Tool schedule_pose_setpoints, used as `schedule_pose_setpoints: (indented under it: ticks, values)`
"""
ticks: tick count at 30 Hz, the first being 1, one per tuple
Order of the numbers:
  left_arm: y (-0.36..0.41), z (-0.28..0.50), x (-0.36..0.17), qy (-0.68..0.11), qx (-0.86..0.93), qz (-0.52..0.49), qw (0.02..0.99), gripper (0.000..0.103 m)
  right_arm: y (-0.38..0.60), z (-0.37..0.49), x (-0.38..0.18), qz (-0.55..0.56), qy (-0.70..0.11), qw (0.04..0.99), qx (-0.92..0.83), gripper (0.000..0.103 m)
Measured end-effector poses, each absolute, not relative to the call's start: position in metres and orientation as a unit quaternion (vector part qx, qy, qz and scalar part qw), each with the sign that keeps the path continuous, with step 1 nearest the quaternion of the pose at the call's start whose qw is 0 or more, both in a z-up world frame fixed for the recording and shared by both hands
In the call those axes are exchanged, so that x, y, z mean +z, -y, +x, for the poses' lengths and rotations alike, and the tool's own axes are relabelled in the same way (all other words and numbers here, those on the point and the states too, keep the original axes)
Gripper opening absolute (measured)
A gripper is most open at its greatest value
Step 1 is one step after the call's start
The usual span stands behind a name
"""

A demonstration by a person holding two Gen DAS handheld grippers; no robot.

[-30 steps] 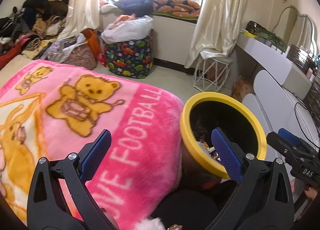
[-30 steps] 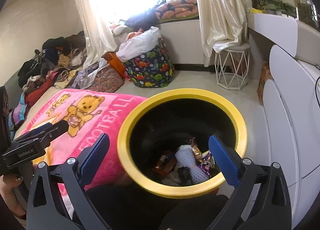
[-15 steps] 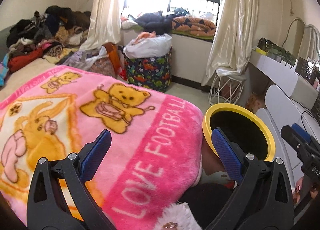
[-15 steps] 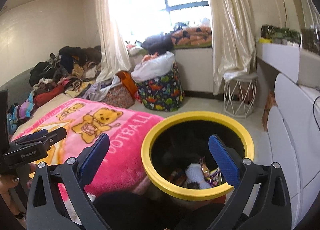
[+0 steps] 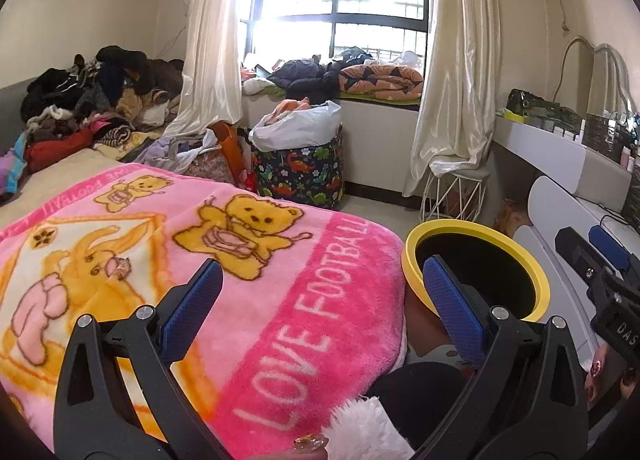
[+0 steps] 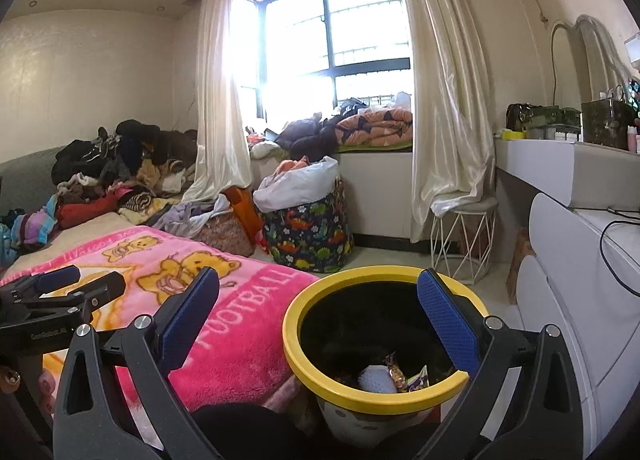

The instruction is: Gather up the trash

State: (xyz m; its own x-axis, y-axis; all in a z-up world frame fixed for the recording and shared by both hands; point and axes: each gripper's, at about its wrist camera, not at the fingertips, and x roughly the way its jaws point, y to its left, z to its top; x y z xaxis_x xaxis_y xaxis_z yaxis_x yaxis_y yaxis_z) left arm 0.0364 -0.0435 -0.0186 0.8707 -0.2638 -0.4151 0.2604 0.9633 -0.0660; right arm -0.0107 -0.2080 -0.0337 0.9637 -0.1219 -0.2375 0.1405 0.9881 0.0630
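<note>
Both grippers, left gripper [image 5: 318,292] and right gripper [image 6: 318,300], are rising wide and empty from the yellow-rimmed bin [image 6: 376,400]; wrappers [image 6: 400,374] are lying inside, deposit apparently complete.

Blanket [image 6: 200,292] at lower left; bin [image 6: 376,400] just right of it, wrappers [image 6: 396,374] inside; basket [image 6: 310,236] behind, apparently below the window [image 6: 332,40].

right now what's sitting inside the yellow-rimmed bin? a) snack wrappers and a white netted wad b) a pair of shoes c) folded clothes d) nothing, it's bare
a: the right wrist view looks down into the yellow-rimmed bin, where crinkled snack wrappers lie beside a white netted wad at the bottom.
</note>
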Motion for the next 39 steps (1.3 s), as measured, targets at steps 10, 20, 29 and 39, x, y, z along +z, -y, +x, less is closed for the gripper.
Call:
schedule_pose_setpoints:
  ticks: [10, 20, 29, 39]
  values:
    - [0.048, 0.032, -0.026, -0.202, -0.130, -0.003, 0.971, 0.092, 0.214, -0.015, -0.044, 0.030, -0.100, 0.990, -0.092, 0.097]
    - [0.050, 0.033, -0.028, -0.202, -0.127, -0.002, 0.971, 0.092, 0.220, -0.011, -0.047, 0.043, -0.109, 0.988, -0.098, 0.097]
    - [0.050, 0.032, -0.029, -0.200, -0.126, -0.003, 0.972, 0.092, 0.219, -0.010, -0.048, 0.040, -0.108, 0.989, -0.094, 0.097]
    - [0.050, 0.032, -0.029, -0.201, -0.125, -0.003, 0.972, 0.092, 0.218, -0.011, -0.048, 0.039, -0.107, 0.989, -0.095, 0.097]
